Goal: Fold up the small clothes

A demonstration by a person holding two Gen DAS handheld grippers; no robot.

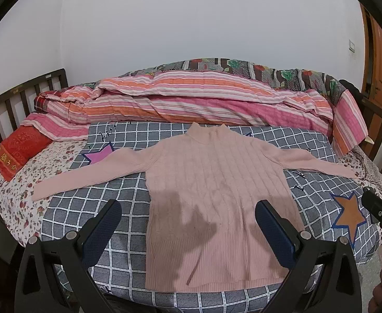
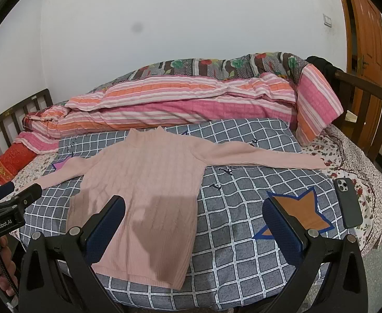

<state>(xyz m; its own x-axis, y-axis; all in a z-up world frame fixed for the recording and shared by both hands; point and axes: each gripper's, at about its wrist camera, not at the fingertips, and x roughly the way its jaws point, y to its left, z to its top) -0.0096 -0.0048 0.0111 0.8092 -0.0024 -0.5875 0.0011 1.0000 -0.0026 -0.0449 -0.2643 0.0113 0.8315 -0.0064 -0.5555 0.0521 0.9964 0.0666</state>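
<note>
A small pink ribbed sweater [image 1: 217,195] lies flat and face up on a grey checked cloth [image 1: 91,208], both sleeves spread out sideways, collar away from me. My left gripper [image 1: 188,221] is open and empty, held above the sweater's lower body. In the right wrist view the sweater [image 2: 144,182] lies left of centre. My right gripper [image 2: 193,221] is open and empty, above the sweater's right hem edge and the checked cloth [image 2: 243,247]. Each gripper shows at the edge of the other's view.
A striped pink and orange quilt [image 1: 191,101] is bundled along the back of the bed. A red pillow [image 1: 16,151] lies at the left. A dark phone [image 2: 347,203] lies on the floral sheet at the right. Wooden bed rails [image 2: 368,104] stand at both ends.
</note>
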